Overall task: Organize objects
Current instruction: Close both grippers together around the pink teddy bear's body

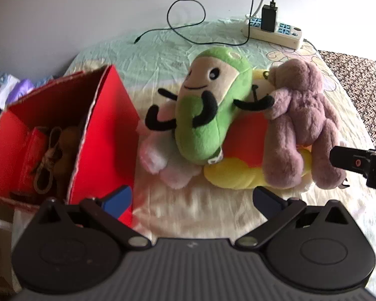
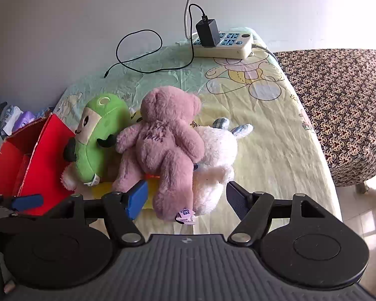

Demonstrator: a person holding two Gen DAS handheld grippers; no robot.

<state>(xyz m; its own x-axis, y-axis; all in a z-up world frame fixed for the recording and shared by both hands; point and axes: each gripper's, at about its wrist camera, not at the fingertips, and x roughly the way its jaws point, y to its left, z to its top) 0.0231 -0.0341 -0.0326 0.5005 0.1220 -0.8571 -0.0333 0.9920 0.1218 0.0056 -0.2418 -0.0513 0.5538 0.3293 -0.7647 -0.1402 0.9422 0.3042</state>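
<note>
The left gripper (image 1: 191, 197) tilts steeply down over the bed sheet (image 2: 275, 150), fingers spread wide with nothing between them, its left finger beside the one red box (image 1: 105, 135), which holds a brown toy (image 1: 62, 150). The right gripper (image 2: 186, 197) also tilts down, fingers wide, the purple bear's (image 2: 163, 148) leg lying between them untouched. Five plush toys lie piled together: a pink one (image 1: 158, 160), one green plush (image 1: 208, 115), one yellow-and-orange (image 1: 238, 173), the bear, one white plush (image 2: 218, 155). One power strip (image 2: 228, 46) sits behind.

Your left black ribbed-plastic gripper (image 1: 193, 199), blue-padded fingers (image 1: 119, 200), silver pivot screws, round side discs, your right black gripper (image 2: 186, 195) identical
</note>
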